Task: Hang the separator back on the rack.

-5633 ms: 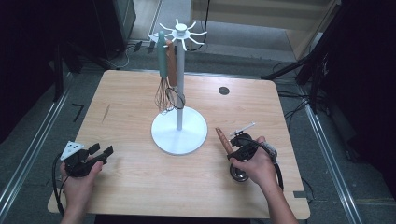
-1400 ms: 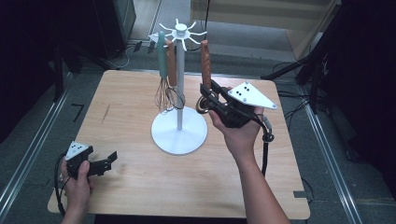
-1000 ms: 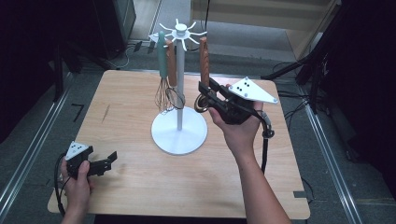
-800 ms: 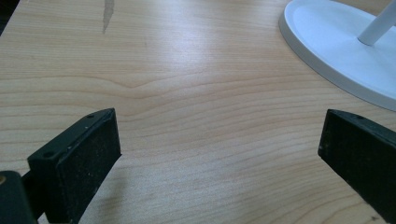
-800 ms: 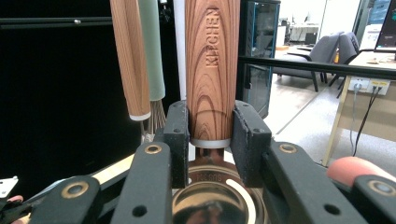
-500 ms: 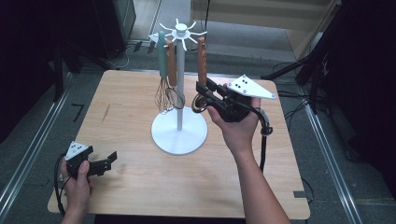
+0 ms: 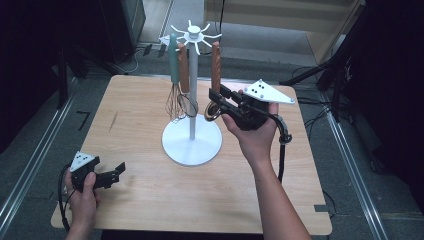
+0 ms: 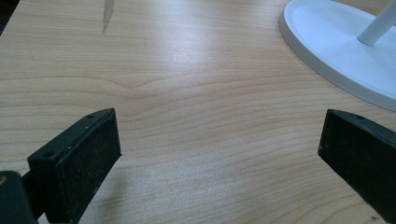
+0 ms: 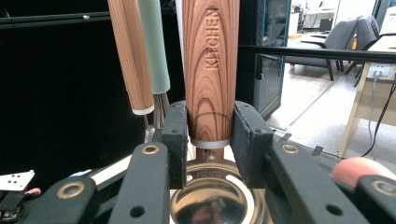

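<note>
A white utensil rack (image 7: 191,141) stands mid-table, with a teal-handled whisk (image 7: 173,67) and a wooden-handled utensil (image 7: 183,75) hanging from its hooks. My right gripper (image 7: 220,98) is raised beside the rack's right side, shut on a wooden-handled spoon (image 7: 215,67) held upright. The handle top reaches a hook; I cannot tell if it hangs there. In the right gripper view the jaws clamp the lower end of the "KITCHEN" handle (image 9: 210,70), with the metal bowl (image 9: 217,203) below. My left gripper (image 7: 118,170) rests open at the front left, its pads (image 8: 77,158) wide apart over bare wood.
The wooden table (image 7: 135,115) has a rail (image 7: 30,160) on the floor along its left side. Cables (image 7: 320,110) lie past the right edge. The rack's base (image 8: 341,56) lies ahead of the left gripper.
The right gripper lifted the spoon from the table's front right up to the rack, then edged left toward a hook. The left gripper shifted slightly toward the front and has stayed open.
</note>
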The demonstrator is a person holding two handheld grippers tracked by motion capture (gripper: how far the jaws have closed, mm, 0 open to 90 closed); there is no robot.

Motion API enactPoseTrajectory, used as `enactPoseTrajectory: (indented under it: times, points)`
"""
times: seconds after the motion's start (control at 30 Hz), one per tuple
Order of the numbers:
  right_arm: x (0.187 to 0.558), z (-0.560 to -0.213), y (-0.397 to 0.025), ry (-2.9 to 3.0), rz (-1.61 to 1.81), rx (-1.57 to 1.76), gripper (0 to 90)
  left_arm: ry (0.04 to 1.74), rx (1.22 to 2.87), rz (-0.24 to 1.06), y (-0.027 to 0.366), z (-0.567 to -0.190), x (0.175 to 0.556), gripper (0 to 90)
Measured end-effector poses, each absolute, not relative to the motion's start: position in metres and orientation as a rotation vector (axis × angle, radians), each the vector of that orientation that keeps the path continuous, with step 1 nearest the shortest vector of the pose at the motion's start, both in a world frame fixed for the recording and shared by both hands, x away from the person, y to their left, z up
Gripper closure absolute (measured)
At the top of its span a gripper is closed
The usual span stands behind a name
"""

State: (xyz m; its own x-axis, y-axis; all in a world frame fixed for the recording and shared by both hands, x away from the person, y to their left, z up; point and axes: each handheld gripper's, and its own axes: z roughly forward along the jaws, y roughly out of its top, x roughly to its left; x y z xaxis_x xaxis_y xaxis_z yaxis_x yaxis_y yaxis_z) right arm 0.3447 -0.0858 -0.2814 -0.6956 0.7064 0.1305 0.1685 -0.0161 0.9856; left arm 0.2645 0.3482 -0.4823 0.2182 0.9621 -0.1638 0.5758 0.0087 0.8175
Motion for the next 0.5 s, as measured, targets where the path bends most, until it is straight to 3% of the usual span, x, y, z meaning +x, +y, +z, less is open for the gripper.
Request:
enactPoseTrajectory:
  times: [0.27, 0.5]
  points:
    - [0.3460, -0.2828, -0.0847, 1.846, 1.747, 0.915, 55.6, 1.458, 1.670, 0.592, 0.3483, -0.4823, 0.2645, 0.0]
    - [0.3420, -0.2863, -0.0851, 1.834, 1.723, 0.914, 52.7, 1.457, 1.669, 0.592, 0.3483, -0.4823, 0.2645, 0.0]
